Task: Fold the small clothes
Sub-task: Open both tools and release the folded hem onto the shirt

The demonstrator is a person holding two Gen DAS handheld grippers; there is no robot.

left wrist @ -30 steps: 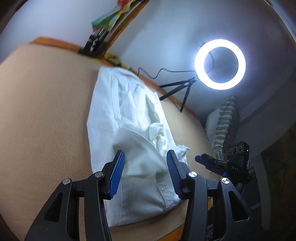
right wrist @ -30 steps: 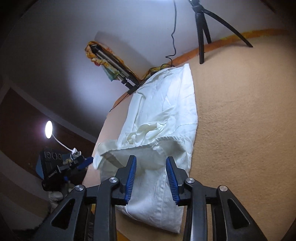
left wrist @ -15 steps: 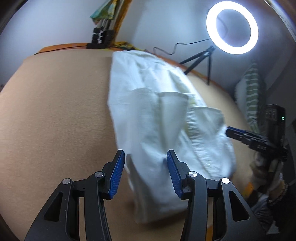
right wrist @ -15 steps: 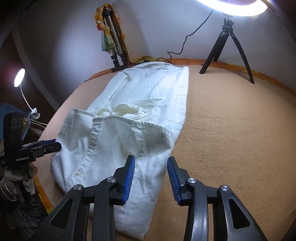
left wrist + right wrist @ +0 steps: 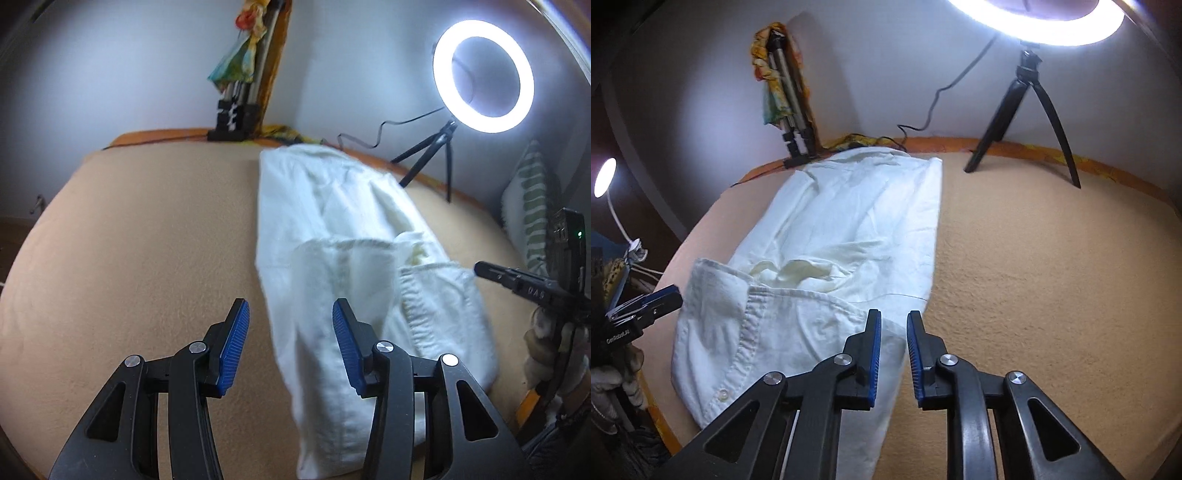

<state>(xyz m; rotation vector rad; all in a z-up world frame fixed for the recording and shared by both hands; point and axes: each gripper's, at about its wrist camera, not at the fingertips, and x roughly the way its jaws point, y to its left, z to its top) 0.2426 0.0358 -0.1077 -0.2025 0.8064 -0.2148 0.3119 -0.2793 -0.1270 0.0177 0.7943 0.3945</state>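
Both tilted down over shirt (image 5: 827,236): left hand-held gripper (image 5: 288,332) gapes empty, right (image 5: 894,343) narrowing, empty.

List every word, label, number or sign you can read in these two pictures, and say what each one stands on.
"GenRobot.AI": white print on the black body of the left gripper, right wrist view; the first letters are not sharp.
"DAS", roughly: pale marks on the black body of the right gripper, left wrist view; too small to be sure.
White shirt, ring light: no print visible.
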